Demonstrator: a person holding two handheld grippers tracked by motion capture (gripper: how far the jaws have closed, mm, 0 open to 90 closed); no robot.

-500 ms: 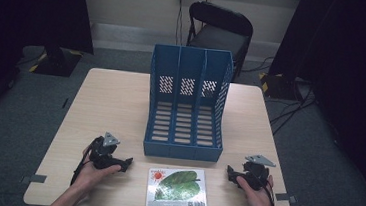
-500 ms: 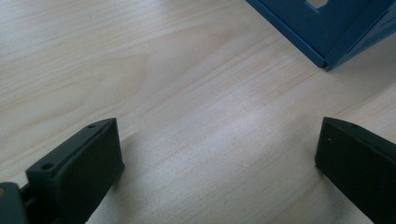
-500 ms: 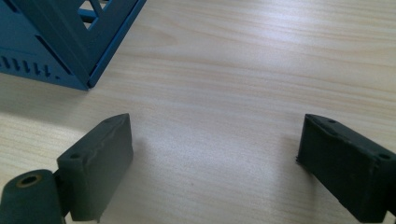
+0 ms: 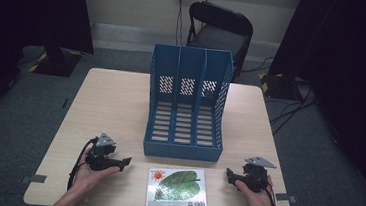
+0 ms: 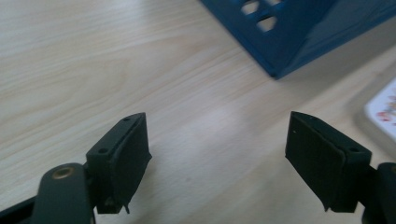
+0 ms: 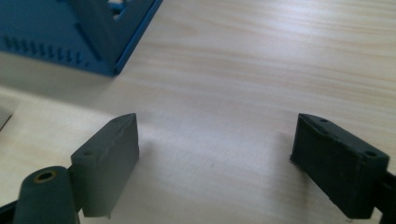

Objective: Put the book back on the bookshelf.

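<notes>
left fingers (image 4: 124,161): spread, empty, aimed inward | book (image 4: 177,189): flat on the bench (image 4: 111,101) between both fingers, just inward of each, long axis running from one to the other, near edge of bench | right fingers (image 4: 229,174): spread, empty, about equally near | file rack (image 4: 187,103): just beyond the book

Between the two black grippers, left (image 4: 124,162) and right (image 4: 228,175): white-covered book (image 4: 177,189), big green leaf motif, small red sun at one corner. Beyond the tongs: blue file rack (image 4: 186,108), slotted pattern on base, perforated back. Under them, pale wood-grain table (image 4: 116,102).
</notes>
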